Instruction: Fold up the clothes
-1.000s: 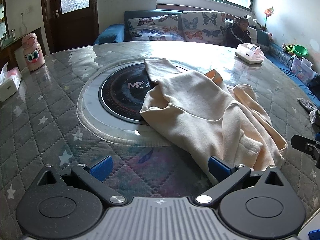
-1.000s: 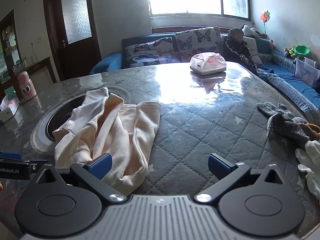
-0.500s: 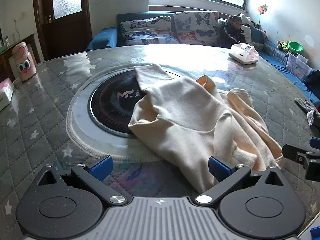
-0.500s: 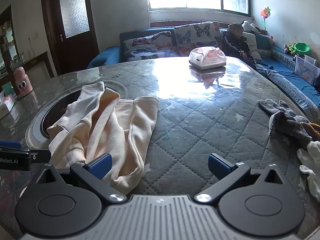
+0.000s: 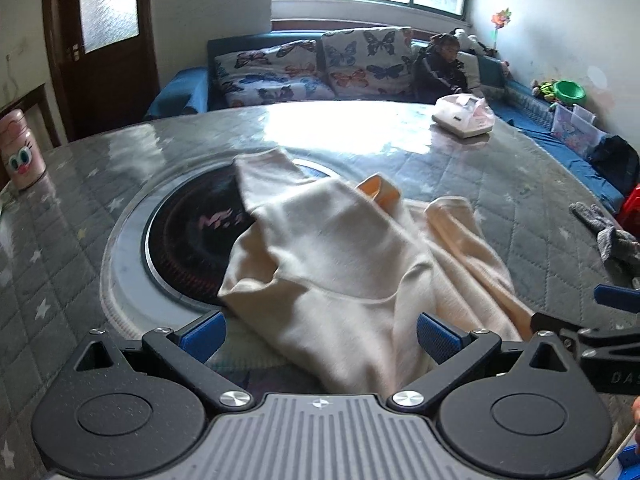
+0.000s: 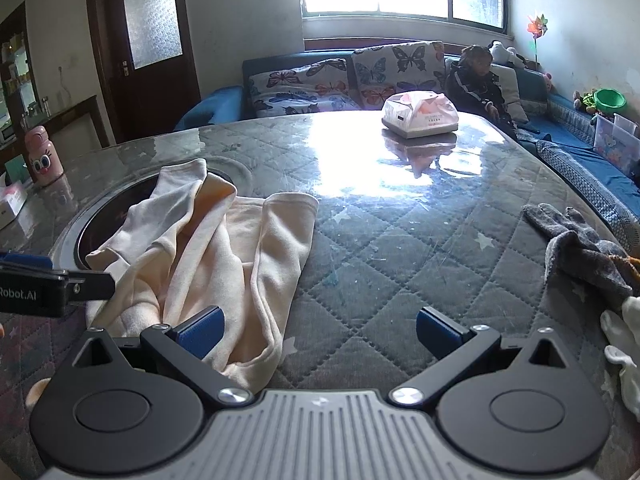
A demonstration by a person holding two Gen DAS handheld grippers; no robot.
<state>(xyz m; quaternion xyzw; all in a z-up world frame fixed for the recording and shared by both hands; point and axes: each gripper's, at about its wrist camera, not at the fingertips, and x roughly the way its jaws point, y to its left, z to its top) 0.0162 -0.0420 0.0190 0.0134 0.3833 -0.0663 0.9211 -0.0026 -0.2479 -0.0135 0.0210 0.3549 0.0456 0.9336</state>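
Observation:
A crumpled cream garment (image 5: 340, 264) lies on the round quilted table, partly over the dark round cooktop (image 5: 192, 240). It also shows in the right wrist view (image 6: 208, 256). My left gripper (image 5: 320, 334) is open and empty, its jaws on either side of the garment's near edge. My right gripper (image 6: 320, 330) is open and empty, its left pad at the garment's near right edge. The right gripper shows at the right edge of the left wrist view (image 5: 600, 344). The left gripper shows at the left edge of the right wrist view (image 6: 40, 288).
A tissue pack (image 6: 420, 116) stands at the table's far side. A pink bottle (image 6: 42, 156) and a white box (image 6: 12, 204) are at the far left. Grey and white clothes (image 6: 588, 248) lie at the right edge. A sofa with a seated child (image 6: 476, 76) is behind.
The left gripper has moved forward and right, so the garment's near edge now lies between its jaws. The right gripper has moved slightly closer to the garment.

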